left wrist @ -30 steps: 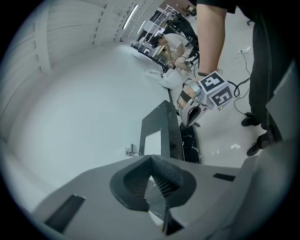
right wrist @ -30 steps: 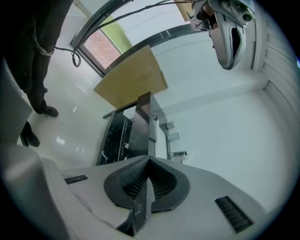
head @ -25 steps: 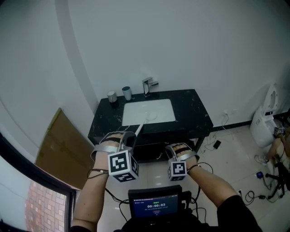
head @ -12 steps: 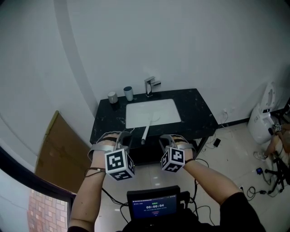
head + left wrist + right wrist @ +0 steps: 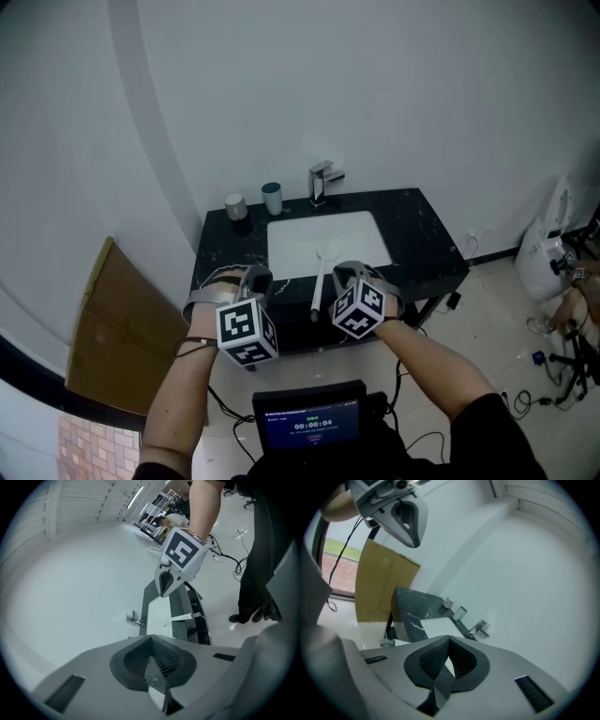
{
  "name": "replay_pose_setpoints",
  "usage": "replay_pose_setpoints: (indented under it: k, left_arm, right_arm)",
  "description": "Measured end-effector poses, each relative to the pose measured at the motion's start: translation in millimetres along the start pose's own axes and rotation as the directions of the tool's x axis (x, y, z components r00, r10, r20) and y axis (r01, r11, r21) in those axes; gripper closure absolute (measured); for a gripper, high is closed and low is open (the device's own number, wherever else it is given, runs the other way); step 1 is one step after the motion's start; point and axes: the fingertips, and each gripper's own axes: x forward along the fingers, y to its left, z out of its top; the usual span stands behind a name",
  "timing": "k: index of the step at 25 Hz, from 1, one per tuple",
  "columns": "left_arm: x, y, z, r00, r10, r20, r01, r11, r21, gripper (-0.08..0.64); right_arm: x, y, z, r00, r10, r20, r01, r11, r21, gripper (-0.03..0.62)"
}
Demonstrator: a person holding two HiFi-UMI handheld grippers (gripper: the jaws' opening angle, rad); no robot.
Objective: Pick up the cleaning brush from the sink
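A plain white wall (image 5: 394,84) backs a black marbled worktop (image 5: 422,239) on a pale glossy floor (image 5: 502,323). A brown board (image 5: 117,323), perhaps cardboard, leans at left, beside a window (image 5: 56,427) onto brick paving.

Looks evenly bright under ceiling strip lights (image 5: 137,496), bends hard at fisheye edges, blackens at gripper-view corners, softens up close

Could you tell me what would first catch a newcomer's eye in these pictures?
The white sink set in a black counter stands out first, with a white cleaning brush lying across its front edge. By that edge hover the left gripper and right gripper, both shut and empty.
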Motion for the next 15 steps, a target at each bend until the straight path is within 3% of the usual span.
replay_pose_setpoints:
  k: [3,9,12,13,15]
  left_arm:
    - [45.3,20.7,-10.6,1.000,-0.024,0.009,0.024,0.999,-0.024,0.543]
    - [133.2,73.6,-44.9,0.999,-0.033,-0.005,0.032,0.998,-0.046,0.541]
    - [172.4,96.1,-62.9,0.998,-0.063,0.021,0.065,0.995,-0.077,0.541]
    - [185.0,100.6,-68.1,0.997,-0.072,0.032,0.074,0.995,-0.066,0.541]
    - [213.6,108.1,-77.1,0.994,-0.090,0.062,0.093,0.995,-0.039,0.525]
  right_arm:
    - [50.8,-32.3,-1.1,1.000,0.012,-0.008,-0.010,0.988,0.152,0.592]
    - [141.5,-83.5,-1.4,0.998,0.035,-0.049,-0.019,0.956,0.294,0.592]
    - [178.8,-100.2,-3.3,0.995,0.060,-0.076,-0.020,0.893,0.449,0.592]
    - [191.4,-101.4,-3.5,0.994,0.077,-0.082,-0.026,0.866,0.499,0.539]
    - [217.3,-105.4,-5.8,0.990,0.091,-0.108,-0.014,0.824,0.566,0.535]
